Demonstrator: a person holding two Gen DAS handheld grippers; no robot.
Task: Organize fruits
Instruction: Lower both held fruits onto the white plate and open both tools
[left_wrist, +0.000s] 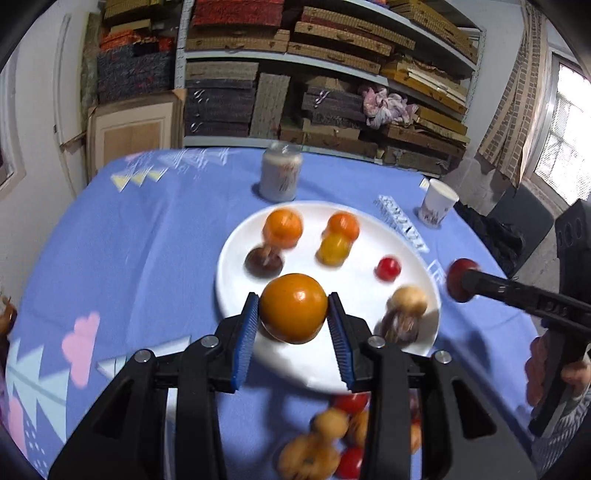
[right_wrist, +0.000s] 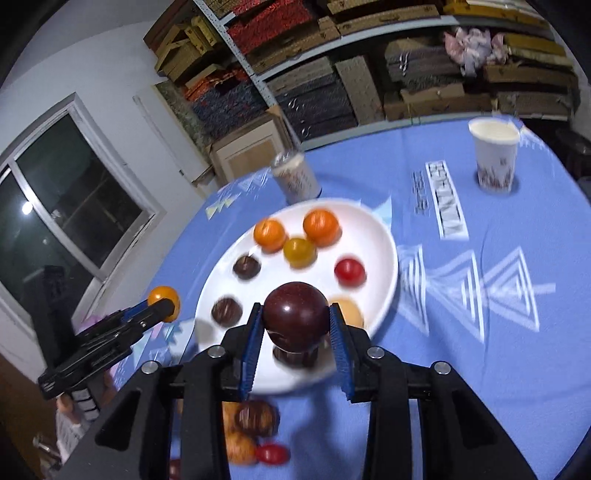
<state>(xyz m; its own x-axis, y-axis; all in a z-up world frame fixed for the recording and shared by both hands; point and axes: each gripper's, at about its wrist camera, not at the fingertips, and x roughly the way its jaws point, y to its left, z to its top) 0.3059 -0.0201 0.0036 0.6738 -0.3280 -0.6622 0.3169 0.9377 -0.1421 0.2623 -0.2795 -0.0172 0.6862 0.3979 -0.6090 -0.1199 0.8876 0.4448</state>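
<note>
My left gripper (left_wrist: 293, 301) is shut on a round orange fruit (left_wrist: 293, 308) and holds it above the near rim of a white plate (left_wrist: 236, 254). My right gripper (right_wrist: 295, 310) is shut on a dark red plum (right_wrist: 295, 315) above the same plate (right_wrist: 384, 240). In the left wrist view the right gripper (left_wrist: 467, 284) shows at the right with the plum (left_wrist: 456, 278). On the plate lie two oranges, a yellow fruit (left_wrist: 332, 249), a small red fruit (left_wrist: 388, 268) and dark brown and tan ones. Several loose fruits (left_wrist: 328, 435) lie on the cloth in front of the plate.
The table wears a blue patterned cloth (left_wrist: 147, 240). A glass jar (left_wrist: 280, 177) stands just behind the plate and a paper cup (right_wrist: 495, 158) at the back right. Shelves of stacked boxes (left_wrist: 295, 74) fill the wall behind. A hand (left_wrist: 576, 373) grips the right tool.
</note>
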